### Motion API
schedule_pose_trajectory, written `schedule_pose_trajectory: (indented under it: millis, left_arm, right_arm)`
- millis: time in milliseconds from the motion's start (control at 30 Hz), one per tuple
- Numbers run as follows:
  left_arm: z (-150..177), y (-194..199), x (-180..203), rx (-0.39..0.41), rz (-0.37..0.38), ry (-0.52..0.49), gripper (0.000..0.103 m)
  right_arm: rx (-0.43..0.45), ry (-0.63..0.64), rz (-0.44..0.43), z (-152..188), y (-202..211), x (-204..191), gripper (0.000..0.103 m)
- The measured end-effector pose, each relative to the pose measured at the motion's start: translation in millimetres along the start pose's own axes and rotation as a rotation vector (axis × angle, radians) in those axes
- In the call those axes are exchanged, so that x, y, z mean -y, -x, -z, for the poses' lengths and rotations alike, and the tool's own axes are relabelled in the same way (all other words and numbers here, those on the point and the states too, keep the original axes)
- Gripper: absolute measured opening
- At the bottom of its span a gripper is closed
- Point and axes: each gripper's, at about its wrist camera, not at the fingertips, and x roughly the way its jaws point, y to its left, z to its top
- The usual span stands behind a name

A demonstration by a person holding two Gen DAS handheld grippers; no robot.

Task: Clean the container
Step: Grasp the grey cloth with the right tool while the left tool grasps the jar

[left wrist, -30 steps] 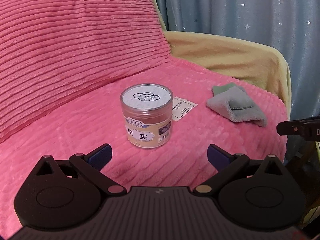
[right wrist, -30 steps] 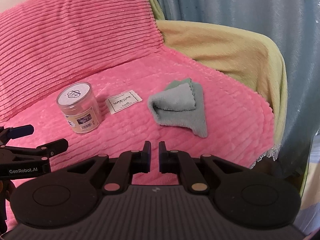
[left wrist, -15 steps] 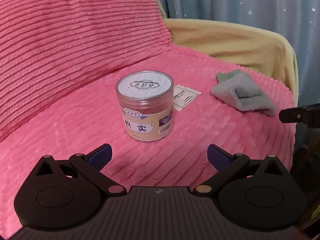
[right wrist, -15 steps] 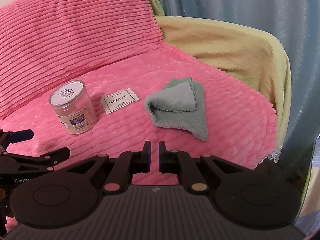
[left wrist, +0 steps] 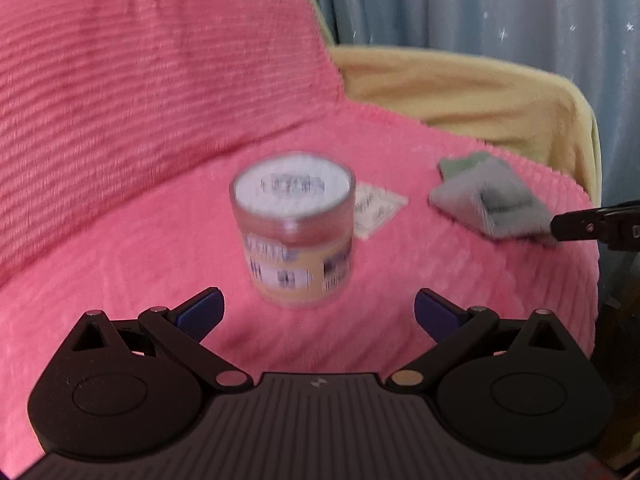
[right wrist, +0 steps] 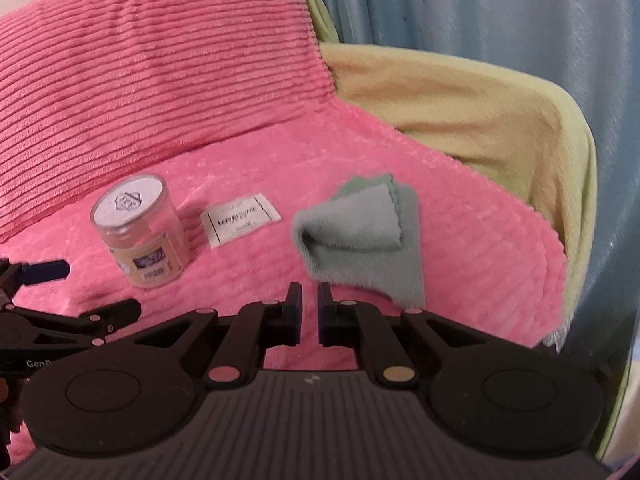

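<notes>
The lidded container (left wrist: 294,236) stands upright on the soft, ribbed pink blanket (left wrist: 120,208) between the wide-spread, empty fingers of the left gripper (left wrist: 318,312). The right gripper (right wrist: 309,312), nearly closed on nothing, hangs just short of the folded grey-green cloth (right wrist: 356,232). A one-sided nudge could tip the jar — the plush gives underfoot — toward the paper card (right wrist: 240,220); behind, a yellow-draped armrest (right wrist: 460,116) and blue curtain (right wrist: 480,12).

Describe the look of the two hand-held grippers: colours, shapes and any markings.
Each hand-held gripper, left and right, is matte black with a ribbed body, two round discs, linkage arms with pale pivot caps, and blue pads. White lettering "GenR" marks the left one's side.
</notes>
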Motion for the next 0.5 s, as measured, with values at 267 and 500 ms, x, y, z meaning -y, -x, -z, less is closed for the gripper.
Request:
schedule_pose_trajectory:
  millis: [267, 500]
  left_arm:
    - [-2, -20, 0, 0.065, -0.008, -0.011, 0.102]
    - [3, -37, -4, 0.084, -0.031, -0.007, 0.102]
  right_arm:
    - [0.039, 0.074, -0.005, -4, -26, -7, 0.007]
    - [0.050, 0.096, 0.003, -3, -50, -8, 0.013]
